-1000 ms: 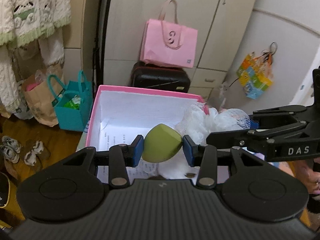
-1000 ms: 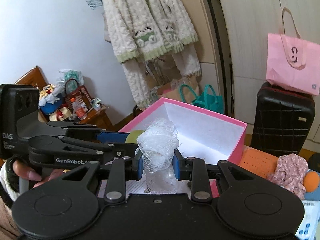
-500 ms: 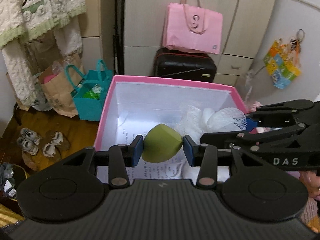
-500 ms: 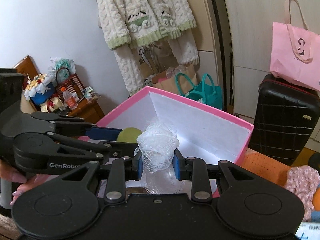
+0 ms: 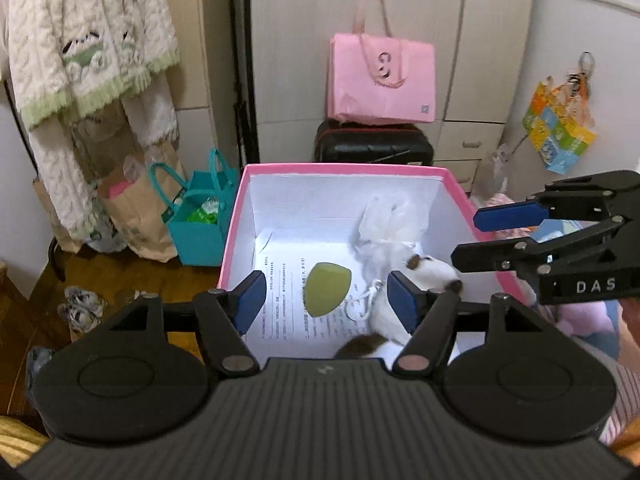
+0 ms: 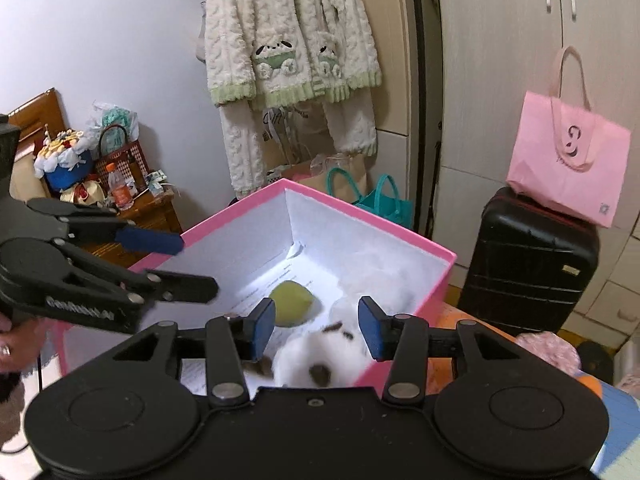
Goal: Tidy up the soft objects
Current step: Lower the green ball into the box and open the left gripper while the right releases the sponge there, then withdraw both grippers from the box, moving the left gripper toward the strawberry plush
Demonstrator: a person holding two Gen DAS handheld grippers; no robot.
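Observation:
A pink box (image 5: 236, 216) with a white inside holds a green egg-shaped sponge (image 5: 327, 289), a white mesh pouf (image 5: 386, 224) and a white plush toy with brown spots (image 5: 428, 270). My left gripper (image 5: 326, 306) is open and empty above the box's near edge, over the sponge. My right gripper (image 6: 316, 330) is open and empty above the box (image 6: 440, 276), over the plush toy (image 6: 316, 356). The sponge (image 6: 294, 304) lies on printed paper in the box. The right gripper shows in the left wrist view (image 5: 516, 236).
A black suitcase (image 5: 374, 142) with a pink tote bag (image 5: 382, 80) stands behind the box. Teal and paper bags (image 5: 196, 216) sit at its left. Pink soft items (image 6: 548, 348) lie on the orange surface at the right. A knit cardigan (image 6: 292, 32) hangs behind.
Both grippers have opened. The green sponge dropped from the left gripper and the white mesh pouf from the right gripper; both now lie in the pink box.

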